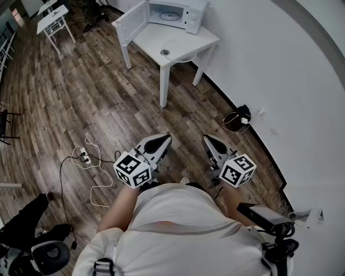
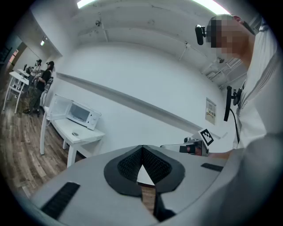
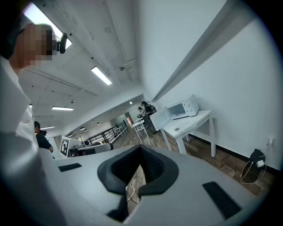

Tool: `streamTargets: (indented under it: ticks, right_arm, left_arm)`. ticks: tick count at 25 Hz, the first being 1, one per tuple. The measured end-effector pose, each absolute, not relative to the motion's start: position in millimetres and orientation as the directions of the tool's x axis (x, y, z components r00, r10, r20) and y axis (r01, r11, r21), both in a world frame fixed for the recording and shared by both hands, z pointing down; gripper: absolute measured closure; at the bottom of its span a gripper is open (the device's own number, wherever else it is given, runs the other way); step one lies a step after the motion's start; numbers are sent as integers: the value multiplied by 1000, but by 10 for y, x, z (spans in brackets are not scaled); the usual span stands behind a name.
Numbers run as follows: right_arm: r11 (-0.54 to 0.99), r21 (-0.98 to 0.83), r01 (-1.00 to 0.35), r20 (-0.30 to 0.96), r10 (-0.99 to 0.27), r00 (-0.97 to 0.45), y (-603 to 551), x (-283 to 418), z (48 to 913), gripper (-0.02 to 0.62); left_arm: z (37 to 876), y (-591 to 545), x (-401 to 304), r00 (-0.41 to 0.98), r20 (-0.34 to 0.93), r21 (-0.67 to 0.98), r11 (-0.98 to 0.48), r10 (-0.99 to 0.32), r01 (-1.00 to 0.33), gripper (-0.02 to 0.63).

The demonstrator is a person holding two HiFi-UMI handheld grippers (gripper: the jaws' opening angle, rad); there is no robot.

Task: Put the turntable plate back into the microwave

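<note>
A white microwave [image 1: 175, 13] stands with its door swung open on a white table [image 1: 186, 40] against the wall, far ahead of me. Inside its cavity lies a pale round disc [image 1: 168, 16], apparently the turntable plate. A small round part [image 1: 165, 52] rests on the tabletop. My left gripper [image 1: 164, 139] and right gripper [image 1: 207, 140] are held close to my body over the wood floor, both shut and holding nothing. The left gripper view has the microwave [image 2: 79, 114] small at the left beyond the left gripper [image 2: 142, 149]. In the right gripper view the microwave [image 3: 181, 108] sits past the right gripper [image 3: 140, 149].
White cables and a power strip [image 1: 86, 159] lie on the floor to my left. A black bag with a charger [image 1: 237, 119] sits by the wall. More white tables [image 1: 54, 21] stand far left, with people [image 2: 42, 79] near them. Camera gear [image 1: 269, 218] is at my right.
</note>
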State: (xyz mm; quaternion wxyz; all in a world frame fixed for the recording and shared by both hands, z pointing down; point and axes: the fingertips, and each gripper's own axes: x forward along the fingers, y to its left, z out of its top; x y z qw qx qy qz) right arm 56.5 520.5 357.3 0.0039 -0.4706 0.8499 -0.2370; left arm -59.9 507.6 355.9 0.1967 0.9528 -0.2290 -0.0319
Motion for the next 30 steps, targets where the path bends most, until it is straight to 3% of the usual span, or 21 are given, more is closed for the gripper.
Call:
streamTargets:
  ticks: [11, 15, 25, 30]
  right_arm:
    - [420, -400, -815, 224, -817, -531, 5038, -179, 3659, 596]
    - [422, -428, -799, 138, -843, -520, 4911, -267, 3544, 597]
    - [466, -419, -779, 119, -822, -556, 4304, -348, 3624, 596]
    - [469, -426, -774, 38, -845, -533, 3905, -176, 3508, 597]
  left_arm:
    - [3761, 4916, -1420, 894, 36, 416, -807, -447, -420, 595]
    - [3827, 4817, -1598, 886, 44, 437, -789, -461, -432, 595]
    - [3918, 4297, -1666, 866, 55, 437, -768, -496, -468, 595]
    - [3860, 3917, -1590, 858, 56, 401, -776, -510, -487, 595]
